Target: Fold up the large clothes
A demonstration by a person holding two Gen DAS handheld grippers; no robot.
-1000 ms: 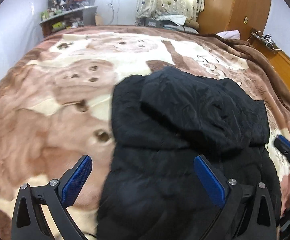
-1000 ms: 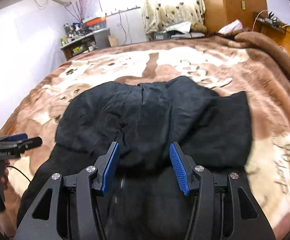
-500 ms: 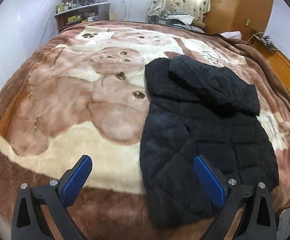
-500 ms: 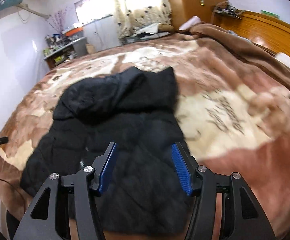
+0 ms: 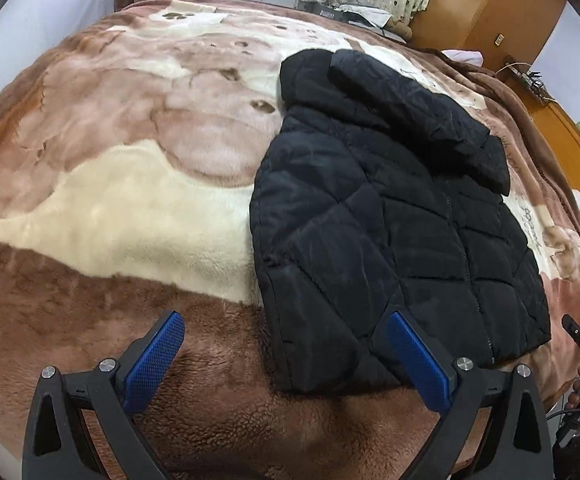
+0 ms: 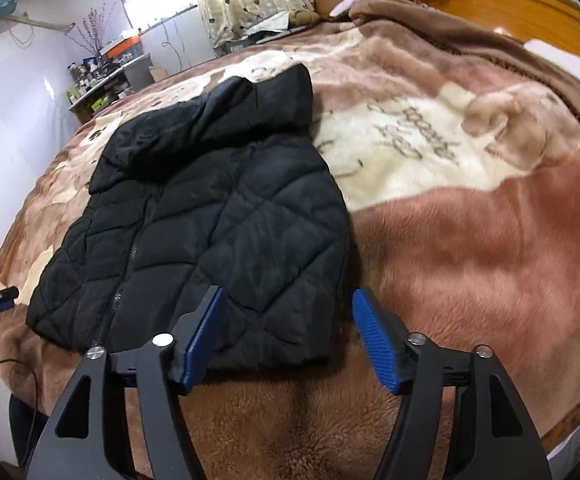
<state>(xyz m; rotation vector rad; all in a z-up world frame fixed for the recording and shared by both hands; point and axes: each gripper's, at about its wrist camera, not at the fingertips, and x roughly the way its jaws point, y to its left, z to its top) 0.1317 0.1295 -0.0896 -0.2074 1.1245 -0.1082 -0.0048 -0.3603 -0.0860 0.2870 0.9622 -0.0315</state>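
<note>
The black quilted jacket (image 5: 374,216) lies flat on the bed blanket (image 5: 121,208), hood folded down, left hand-held gripper (image 5: 290,360) spread empty, right hand-held gripper (image 6: 285,340) opening, nothing clamped.

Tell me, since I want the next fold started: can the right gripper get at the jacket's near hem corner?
Probably yes. The right gripper hangs just above that corner of the black jacket, jaws opening, nothing between them, and only bare blanket around it.
</note>
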